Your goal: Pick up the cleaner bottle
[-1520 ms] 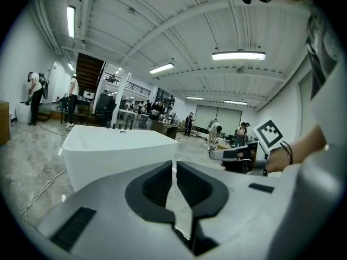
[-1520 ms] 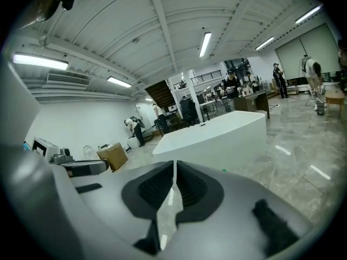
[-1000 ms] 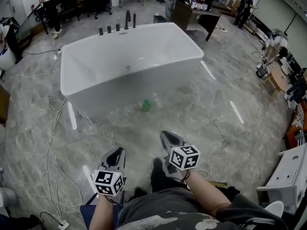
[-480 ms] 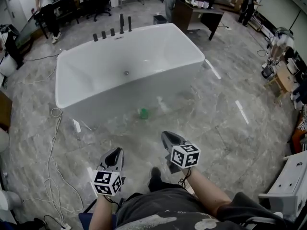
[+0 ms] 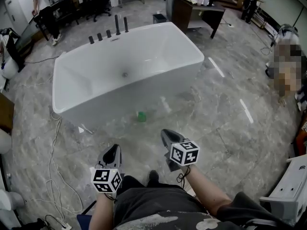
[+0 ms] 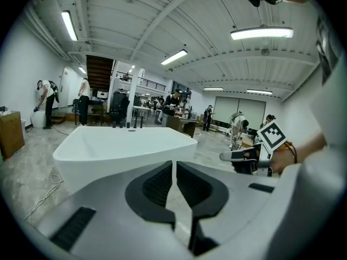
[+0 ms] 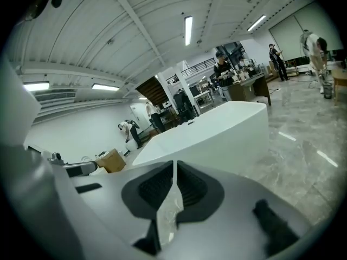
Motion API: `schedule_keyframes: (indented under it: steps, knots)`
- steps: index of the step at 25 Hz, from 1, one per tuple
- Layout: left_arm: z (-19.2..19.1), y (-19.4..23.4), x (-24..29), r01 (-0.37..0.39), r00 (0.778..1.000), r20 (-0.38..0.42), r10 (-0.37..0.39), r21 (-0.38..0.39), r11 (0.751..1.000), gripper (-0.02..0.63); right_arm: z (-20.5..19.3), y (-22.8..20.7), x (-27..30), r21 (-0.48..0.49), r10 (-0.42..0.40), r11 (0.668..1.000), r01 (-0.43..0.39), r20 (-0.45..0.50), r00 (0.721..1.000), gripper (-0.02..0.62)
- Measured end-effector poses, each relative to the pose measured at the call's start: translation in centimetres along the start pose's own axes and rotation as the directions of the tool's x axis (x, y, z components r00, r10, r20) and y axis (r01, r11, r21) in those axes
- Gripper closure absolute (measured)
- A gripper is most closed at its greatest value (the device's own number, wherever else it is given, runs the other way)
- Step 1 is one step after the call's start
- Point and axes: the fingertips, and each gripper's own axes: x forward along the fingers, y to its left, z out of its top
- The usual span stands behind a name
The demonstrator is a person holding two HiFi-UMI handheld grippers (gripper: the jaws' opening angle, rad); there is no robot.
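Cleaner bottle (image 5: 141, 116) is standing on floor (image 5: 216, 128) beside bathtub (image 5: 96, 95), 12 o'clock from left gripper (image 5: 113, 150) and right gripper (image 5: 166, 134), both holding fingers pressed together and empty; it is probably handling as light, slick plastic, so body-grab is looking best.

The bathtub (image 5: 120, 99) is showing plain white, with its taps (image 5: 108, 32) showing black. The floor (image 5: 225, 128) is showing grey marbled veining. The cleaner bottle (image 5: 141, 116) is showing green. The left gripper (image 5: 113, 150) and right gripper (image 5: 166, 134) are showing grey shells, black ribbed fingers (image 6: 159, 183) and black-and-white square markers (image 5: 184, 153).
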Motion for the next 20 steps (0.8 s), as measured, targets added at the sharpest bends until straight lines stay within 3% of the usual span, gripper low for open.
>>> schedule_keyframes:
  steps: [11, 20]
  knots:
    - [0.2, 0.0, 3.8, 0.022, 1.000, -0.022, -0.021, 0.026, 0.999, 0.571, -1.4, -3.5, 0.0, 0.069, -0.031, 0.997, 0.032, -0.019, 0.999, 0.561]
    - [0.1, 2.6, 8.5, 0.068, 0.997, -0.044, -0.068, -0.004, 0.998, 0.571, -0.5, -5.3, 2.8, 0.022, -0.084, 0.996, 0.085, -0.061, 0.995, 0.561]
